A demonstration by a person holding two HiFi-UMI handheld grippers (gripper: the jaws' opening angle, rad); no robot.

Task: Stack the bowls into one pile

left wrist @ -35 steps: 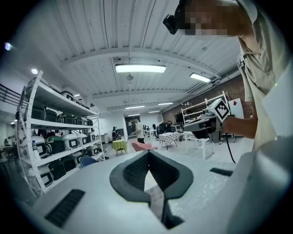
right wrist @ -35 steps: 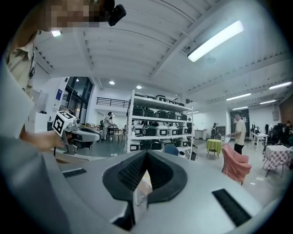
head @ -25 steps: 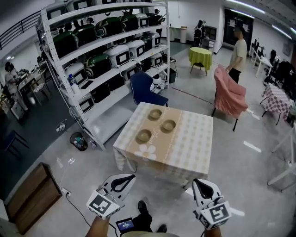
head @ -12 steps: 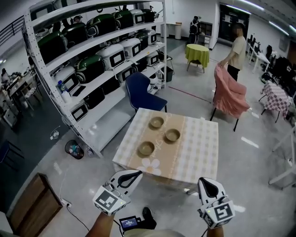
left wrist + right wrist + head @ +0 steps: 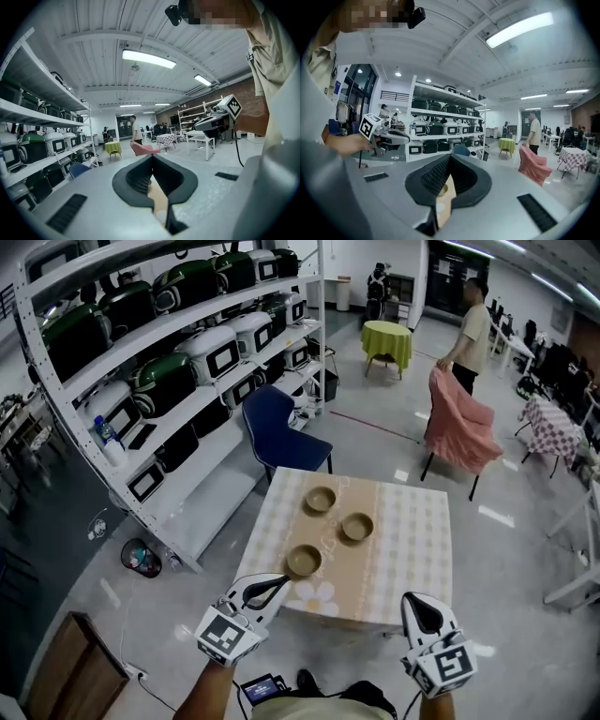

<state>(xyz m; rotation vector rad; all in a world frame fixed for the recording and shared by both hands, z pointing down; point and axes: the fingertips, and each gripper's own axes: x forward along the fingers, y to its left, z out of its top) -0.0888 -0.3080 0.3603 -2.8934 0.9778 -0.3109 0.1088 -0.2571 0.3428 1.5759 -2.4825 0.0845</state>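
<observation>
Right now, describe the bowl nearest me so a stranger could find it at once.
Find the square table with the checked cloth beside the shelving rack. On its tan runner, the nearest bowl is the only one beside the white flower print; the other two bowls sit farther back.

Three shallow, round, olive-tan bowls are sitting upright and unstacked on the beige runner (image 5: 336,563) that is lying down the middle of the checked table (image 5: 417,545), each one showing an open hollow. The far bowl (image 5: 320,499) is resting towards the table's far edge, the right bowl (image 5: 357,526) is sitting near it and a little closer in, and the near bowl (image 5: 304,561) is lying towards the front left edge. All three are standing apart, forming a loose triangle
</observation>
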